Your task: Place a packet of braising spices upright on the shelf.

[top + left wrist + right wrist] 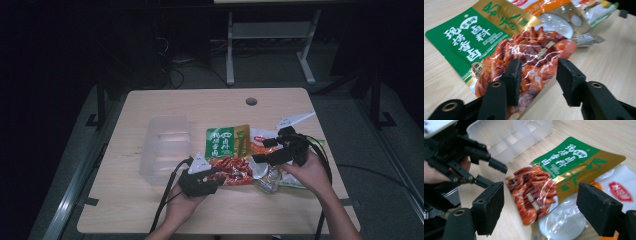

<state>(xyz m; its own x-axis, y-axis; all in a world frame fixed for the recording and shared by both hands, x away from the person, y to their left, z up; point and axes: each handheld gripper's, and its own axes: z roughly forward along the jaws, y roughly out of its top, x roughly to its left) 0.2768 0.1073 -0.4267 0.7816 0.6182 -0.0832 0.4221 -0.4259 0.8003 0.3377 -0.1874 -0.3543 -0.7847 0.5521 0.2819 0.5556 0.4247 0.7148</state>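
A red snack packet (234, 170) lies on the wooden table (150, 210), overlapping a green and gold packet (227, 141). My left gripper (219, 176) is open at the red packet's near end. In the left gripper view the red packet (536, 55) runs between the two spread jaws of that gripper (539, 80), and one pad (513, 75) lies against its film. My right gripper (264, 150) is wide open just right of the packets. From the right gripper view (544, 210) I see the red packet (534, 190), the green packet (571, 157) and the left gripper (501, 176).
A clear plastic tray (167, 147) stands left of the packets, close to the left gripper. An orange and white packet (260, 142) and a silvery clear packet (265, 177) lie under the right hand. A cable hole (251, 101) sits near the far edge.
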